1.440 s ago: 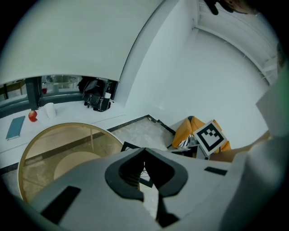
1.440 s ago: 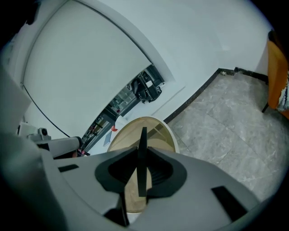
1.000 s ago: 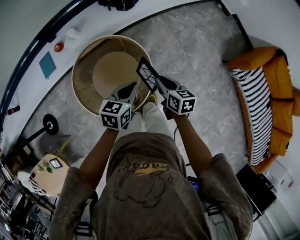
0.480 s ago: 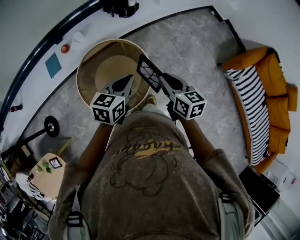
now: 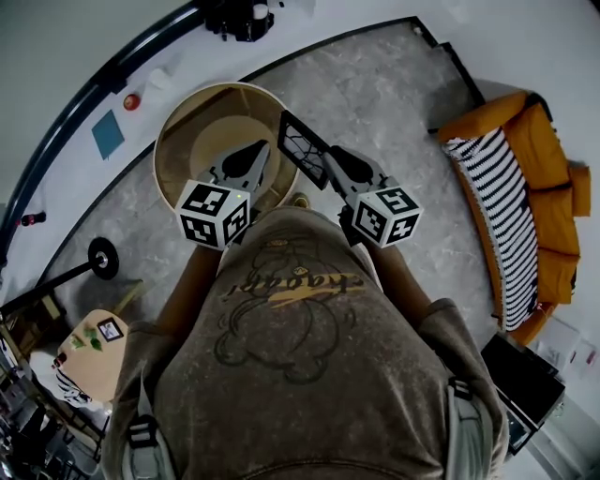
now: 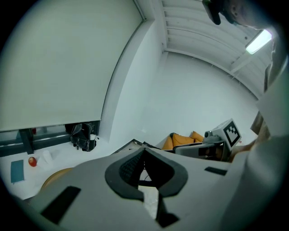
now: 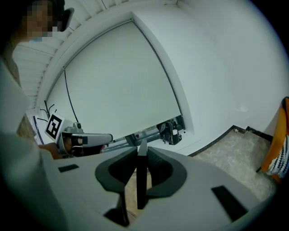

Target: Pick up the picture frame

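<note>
The picture frame (image 5: 302, 148) is black with a white cracked-line pattern, and it hangs tilted above the rim of the round wooden table (image 5: 178, 117). My right gripper (image 5: 323, 161) is shut on the frame's right edge. In the right gripper view the frame (image 7: 141, 180) stands edge-on between the pads. My left gripper (image 5: 255, 155) is over the table, just left of the frame, apart from it. Its jaws meet at the tips (image 6: 144, 151) with nothing held.
An orange sofa (image 5: 553, 206) with a striped cushion (image 5: 497, 197) stands at the right. A black bag (image 5: 239, 17) sits by the far wall. A floor stand's round base (image 5: 101, 255) and a small side table (image 5: 89, 361) are at the lower left.
Both grippers have risen toward the head camera, the right one carrying the frame up off the table. The person's body now fills more of the view.
</note>
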